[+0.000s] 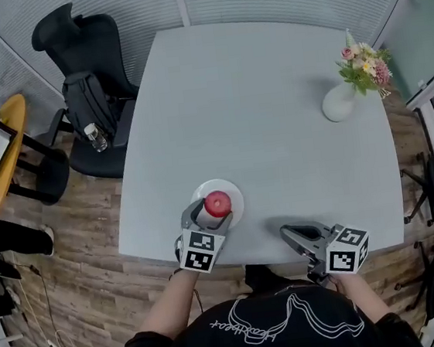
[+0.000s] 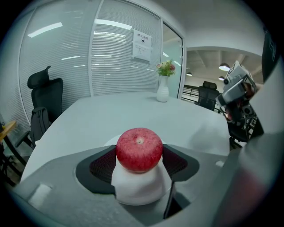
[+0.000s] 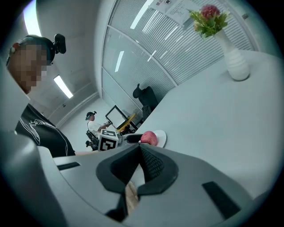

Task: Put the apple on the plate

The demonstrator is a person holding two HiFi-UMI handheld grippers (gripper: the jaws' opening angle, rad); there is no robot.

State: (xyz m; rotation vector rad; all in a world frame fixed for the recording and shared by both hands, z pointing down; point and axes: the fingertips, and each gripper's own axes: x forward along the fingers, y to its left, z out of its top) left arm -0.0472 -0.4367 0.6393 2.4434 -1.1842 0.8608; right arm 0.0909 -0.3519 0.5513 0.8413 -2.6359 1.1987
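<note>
A red apple (image 1: 218,204) sits between the jaws of my left gripper (image 1: 215,209), right over the small white plate (image 1: 234,189) near the table's front edge. In the left gripper view both dark pads press the sides of the apple (image 2: 139,148), and the plate (image 2: 133,188) shows white beneath it. I cannot tell whether the apple rests on the plate or hangs just above it. My right gripper (image 1: 286,233) is over the table to the right, its jaws shut with nothing in them. The right gripper view shows the apple (image 3: 148,137) and plate (image 3: 161,138) off to its left.
A white vase of flowers (image 1: 341,100) stands at the far right of the grey table (image 1: 269,85). A black office chair (image 1: 81,44) with a bag and a bottle (image 1: 96,137) stands left of the table. A yellow side table (image 1: 4,146) is further left.
</note>
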